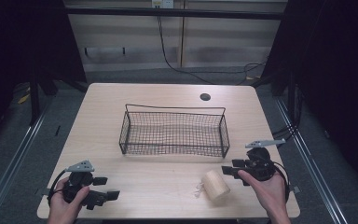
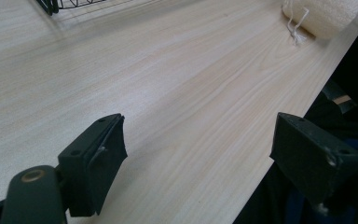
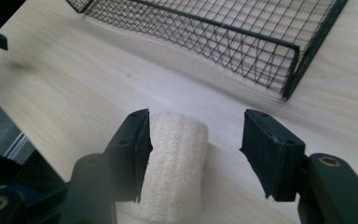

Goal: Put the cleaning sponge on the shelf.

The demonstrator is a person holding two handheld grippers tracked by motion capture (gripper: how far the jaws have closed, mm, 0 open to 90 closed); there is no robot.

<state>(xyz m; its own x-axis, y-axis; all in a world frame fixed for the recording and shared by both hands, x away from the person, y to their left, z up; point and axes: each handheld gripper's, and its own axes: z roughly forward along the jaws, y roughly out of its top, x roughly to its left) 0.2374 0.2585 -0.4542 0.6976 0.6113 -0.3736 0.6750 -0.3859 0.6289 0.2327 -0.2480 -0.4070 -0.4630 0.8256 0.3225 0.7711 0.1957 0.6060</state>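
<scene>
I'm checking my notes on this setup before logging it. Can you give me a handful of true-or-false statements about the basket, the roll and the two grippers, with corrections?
1. The wire basket is empty. True.
2. The cream roll lies inside the basket. False: it lies on the table, in front of the basket near the front edge.
3. The right gripper is open, with the roll just ahead between its jaws. True.
4. The left gripper is shut on the roll. False: it is open over bare table, far from the roll.
5. A loose thread hangs from the roll. True.
</scene>
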